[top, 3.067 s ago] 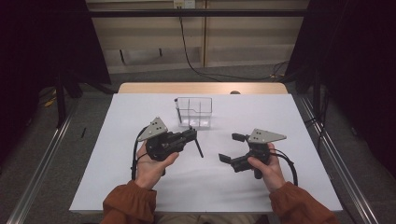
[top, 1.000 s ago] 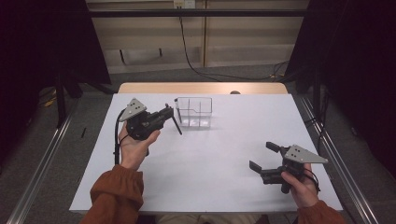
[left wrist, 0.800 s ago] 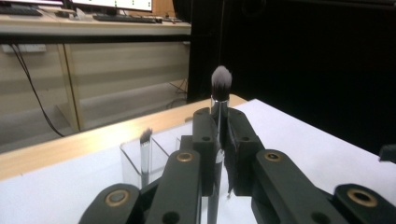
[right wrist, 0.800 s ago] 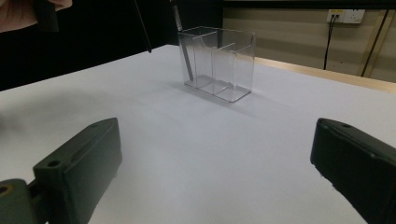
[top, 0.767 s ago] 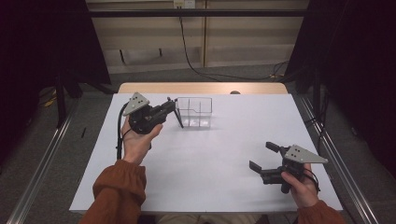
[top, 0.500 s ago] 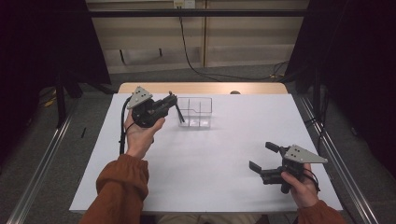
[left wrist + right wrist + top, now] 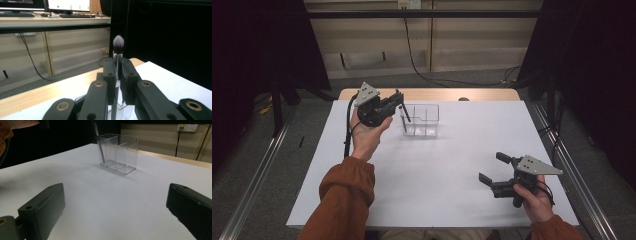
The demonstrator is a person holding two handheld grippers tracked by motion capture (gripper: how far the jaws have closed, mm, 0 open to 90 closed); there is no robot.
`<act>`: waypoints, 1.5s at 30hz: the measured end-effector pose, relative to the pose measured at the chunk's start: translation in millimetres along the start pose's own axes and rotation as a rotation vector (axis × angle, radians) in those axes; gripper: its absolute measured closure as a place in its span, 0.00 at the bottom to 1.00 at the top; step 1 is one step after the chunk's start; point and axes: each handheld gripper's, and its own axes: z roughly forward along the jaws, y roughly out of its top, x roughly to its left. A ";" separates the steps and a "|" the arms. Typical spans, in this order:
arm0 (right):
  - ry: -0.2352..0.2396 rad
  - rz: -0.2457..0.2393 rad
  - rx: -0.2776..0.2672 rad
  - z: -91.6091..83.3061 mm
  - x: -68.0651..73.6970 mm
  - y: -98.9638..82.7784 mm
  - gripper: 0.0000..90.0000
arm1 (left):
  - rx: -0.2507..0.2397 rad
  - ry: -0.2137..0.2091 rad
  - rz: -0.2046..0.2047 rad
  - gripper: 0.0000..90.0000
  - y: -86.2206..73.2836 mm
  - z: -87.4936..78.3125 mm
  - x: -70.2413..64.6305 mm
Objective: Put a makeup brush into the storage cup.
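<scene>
Left tool (image 7: 398, 101) grips makeup brush (image 7: 118, 45) over clear organizer (image 7: 421, 120); right tool (image 7: 496, 167) gapes unloaded.

In the left gripper view, the middle of the makeup brush (image 7: 118, 45) is covered by the closed jaws of the left claw (image 7: 117, 75), and its lower end is cut off by the bottom edge. In the right gripper view, the brush handle (image 7: 100, 147) is seen through the clear organizer (image 7: 117, 152), but its top is lost against the dark background. The outer jaw of the right claw (image 7: 112, 215) is cut off by the right edge.
</scene>
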 end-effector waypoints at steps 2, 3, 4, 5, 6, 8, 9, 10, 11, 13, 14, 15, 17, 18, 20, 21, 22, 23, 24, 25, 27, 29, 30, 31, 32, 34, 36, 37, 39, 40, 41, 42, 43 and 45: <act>-0.001 0.002 0.001 0.2 0.0 -0.2 0.02 | 0.000 0.006 0.005 0.93 0.6 2.7 1.3; 0.000 0.001 0.001 0.2 0.2 -0.2 0.02 | -0.002 0.007 0.000 0.93 0.8 4.0 2.2; 0.000 0.001 0.001 0.2 0.3 -0.2 0.02 | -0.003 0.013 0.001 0.93 0.9 5.4 2.9; 0.000 0.000 -0.001 0.2 0.4 -0.2 0.02 | -0.003 0.016 0.003 0.93 1.3 6.5 3.6; -0.001 0.000 -0.001 0.2 0.4 -0.3 0.02 | -0.004 0.022 0.001 0.93 1.6 7.6 4.6; -0.003 -0.002 0.002 0.3 0.1 -0.5 0.02 | -0.007 0.028 -0.010 0.93 2.0 10.2 6.0; -0.004 -0.001 0.002 0.5 0.2 -0.5 0.02 | -0.006 0.031 -0.007 0.93 1.9 11.4 6.6; -0.003 -0.001 0.001 0.6 0.3 -0.5 0.02 | -0.005 0.033 -0.009 0.93 1.6 12.8 7.0; -0.002 -0.002 0.002 0.5 0.4 -0.5 0.02 | 0.001 0.036 -0.008 0.93 1.1 13.7 7.8; 0.000 -0.003 0.000 0.1 0.7 -0.4 0.02 | 0.001 0.041 -0.013 0.93 -0.3 15.6 8.7; 0.001 -0.004 -0.001 0.0 0.7 -0.3 0.02 | 0.002 0.040 -0.014 0.93 -0.9 16.2 8.9; 0.001 -0.003 -0.001 0.0 0.7 -0.4 0.02 | 0.005 0.042 -0.008 0.93 -1.5 17.1 8.6; 0.001 -0.004 0.000 -0.1 0.8 -0.5 0.02 | 0.012 0.041 -0.003 0.93 -2.5 18.8 8.0; 0.002 -0.003 0.000 0.0 0.8 -0.5 0.02 | 0.013 0.038 0.000 0.93 -2.9 19.8 7.0; 0.004 -0.003 0.002 0.2 0.9 -0.5 0.02 | 0.023 0.034 0.010 0.93 -4.0 21.9 5.0; 0.005 -0.004 0.002 0.2 1.1 -0.6 0.02 | 0.030 0.034 0.016 0.93 -4.8 22.9 3.8; 0.005 -0.004 0.003 0.4 1.2 -0.6 0.02 | 0.036 0.031 0.018 0.93 -5.8 24.0 3.4; 0.005 -0.003 0.003 0.4 1.3 -0.6 0.02 | 0.042 0.031 0.017 0.93 -6.8 24.8 2.9; 0.006 -0.003 0.004 0.4 1.3 -0.6 0.02 | 0.046 0.031 0.020 0.93 -7.7 25.7 2.6; 0.006 -0.003 0.003 0.4 1.3 -0.6 0.02 | 0.053 0.029 0.023 0.93 -8.4 26.2 2.5; 0.006 -0.003 0.003 0.3 1.2 -0.7 0.02 | 0.057 0.029 0.022 0.93 -9.2 26.9 1.7; 0.006 -0.001 0.003 0.3 1.2 -0.7 0.02 | 0.067 0.028 0.024 0.93 -10.3 27.4 1.8; 0.006 -0.001 0.003 0.4 1.2 -0.7 0.02 | 0.071 0.027 0.024 0.93 -10.8 27.6 1.9; 0.006 -0.002 0.003 0.4 1.2 -0.7 0.02 | 0.074 0.027 0.025 0.93 -11.7 28.0 2.0; 0.006 -0.004 0.003 0.5 1.1 -0.8 0.02 | 0.078 0.026 0.025 0.93 -12.5 28.2 2.1; 0.007 -0.005 0.004 0.6 1.2 -0.8 0.02 | 0.085 0.024 0.026 0.93 -13.8 28.5 2.3; 0.003 -0.005 0.005 0.7 1.1 -0.8 0.02 | 0.088 0.022 0.022 0.93 -14.9 29.1 2.6; 0.002 -0.005 0.005 0.7 1.1 -0.8 0.02 | 0.088 0.019 0.021 0.93 -15.1 29.2 2.7; 0.002 -0.003 0.005 0.7 0.8 -0.8 0.02 | 0.091 0.014 0.023 0.93 -15.9 29.7 2.2; 0.001 -0.004 0.003 0.6 0.6 -0.8 0.02 | 0.092 0.015 0.023 0.93 -16.2 30.0 2.0; 0.001 -0.003 0.004 0.5 0.7 -0.8 0.02 | 0.093 0.013 0.026 0.92 -16.3 29.9 1.8; 0.000 -0.002 0.004 0.3 0.6 -0.8 0.02 | 0.093 0.012 0.025 0.92 -16.3 29.8 1.7; 0.000 -0.002 0.003 0.3 0.6 -0.7 0.02 | 0.093 0.011 0.025 0.92 -16.5 29.9 2.0; 0.001 -0.002 0.003 0.5 0.6 -0.7 0.02 | 0.094 0.008 0.023 0.92 -17.5 30.7 1.7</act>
